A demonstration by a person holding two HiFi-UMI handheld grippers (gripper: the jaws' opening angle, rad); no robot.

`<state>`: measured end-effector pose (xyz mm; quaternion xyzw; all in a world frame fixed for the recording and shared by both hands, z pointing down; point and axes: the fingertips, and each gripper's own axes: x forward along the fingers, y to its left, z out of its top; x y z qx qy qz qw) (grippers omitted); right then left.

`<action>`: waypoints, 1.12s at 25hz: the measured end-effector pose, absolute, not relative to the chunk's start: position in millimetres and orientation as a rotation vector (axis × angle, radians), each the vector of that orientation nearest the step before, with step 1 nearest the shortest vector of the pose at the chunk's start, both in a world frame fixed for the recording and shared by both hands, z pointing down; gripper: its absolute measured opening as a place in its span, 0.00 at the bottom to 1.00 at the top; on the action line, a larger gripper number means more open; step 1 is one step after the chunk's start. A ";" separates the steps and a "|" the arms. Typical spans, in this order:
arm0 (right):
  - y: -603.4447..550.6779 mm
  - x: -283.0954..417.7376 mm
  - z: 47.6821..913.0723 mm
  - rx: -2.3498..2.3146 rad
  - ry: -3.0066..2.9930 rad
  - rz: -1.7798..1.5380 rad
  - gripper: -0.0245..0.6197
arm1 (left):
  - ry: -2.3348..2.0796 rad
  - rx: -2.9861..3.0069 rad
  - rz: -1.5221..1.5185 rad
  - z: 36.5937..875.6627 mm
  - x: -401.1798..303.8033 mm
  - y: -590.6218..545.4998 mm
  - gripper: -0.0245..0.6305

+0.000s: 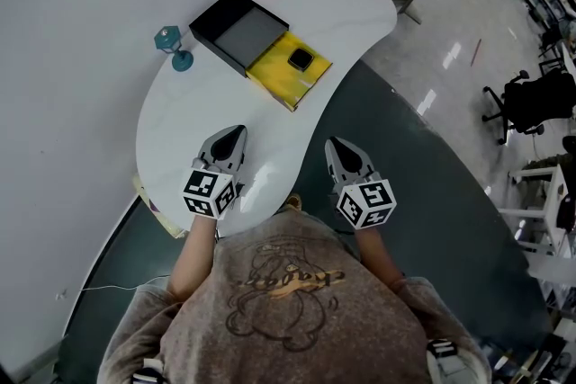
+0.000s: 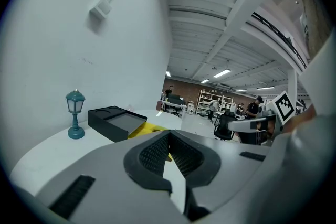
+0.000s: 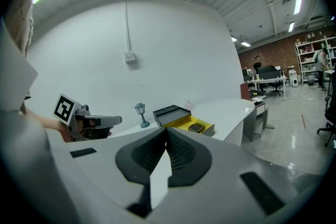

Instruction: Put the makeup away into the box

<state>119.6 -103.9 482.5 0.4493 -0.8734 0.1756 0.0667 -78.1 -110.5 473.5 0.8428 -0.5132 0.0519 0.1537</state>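
Makeup compact [image 1: 300, 59], a small dark rounded square, ends a row at the far side of the glossy white curved surface [image 1: 180, 130]. The row runs from a teal lantern-shaped lamp [image 1: 171, 45] to a matte black box [image 1: 238, 31] with a flat grey inset, then to a shallow yellow tray [image 1: 270, 67] that touches the box and holds the compact. Nearer the person, the left claw [image 1: 236, 132] has its ribbed dark pads pressed together on nothing, and the right claw [image 1: 335, 142], well apart from it, is likewise closed and empty.
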 end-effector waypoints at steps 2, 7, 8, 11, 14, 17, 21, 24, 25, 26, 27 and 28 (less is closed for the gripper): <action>-103.9 119.3 482.6 1.353 -2.636 0.529 0.04 | -1.468 2.416 0.146 473.7 -77.3 -109.9 0.07; -106.2 119.5 482.2 1.353 -2.641 0.525 0.04 | -1.462 2.408 0.127 474.8 -77.5 -109.9 0.07; -106.9 119.5 482.2 1.354 -2.641 0.526 0.04 | -1.463 2.404 0.122 475.1 -78.0 -110.1 0.07; -108.4 119.3 481.5 1.354 -2.640 0.531 0.04 | -1.463 2.393 0.105 474.4 -79.2 -111.2 0.07; -109.6 118.9 480.5 1.350 -2.639 0.532 0.04 | -1.461 2.389 0.089 471.9 -78.5 -112.6 0.07; -111.3 118.2 480.6 1.351 -2.639 0.531 0.04 | -1.457 2.387 0.079 470.7 -78.0 -114.0 0.07; -113.3 118.2 480.0 1.352 -2.644 0.533 0.04 | -1.454 2.385 0.077 470.0 -76.9 -114.8 0.07; -114.6 117.5 480.1 1.350 -2.646 0.536 0.04 | -1.445 2.383 0.079 470.4 -76.2 -114.6 0.07; -114.9 117.4 480.0 1.348 -2.646 0.536 0.04 | -1.442 2.381 0.079 470.4 -75.9 -114.4 0.07; -115.4 117.3 479.7 1.347 -2.646 0.535 0.04 | -1.439 2.380 0.078 470.3 -75.6 -114.5 0.07; -116.0 117.4 479.4 1.346 -2.647 0.534 0.04 | -1.437 2.379 0.077 470.2 -75.2 -114.7 0.07; -116.5 117.5 479.2 1.345 -2.647 0.533 0.04 | -1.435 2.378 0.076 470.0 -74.9 -115.0 0.07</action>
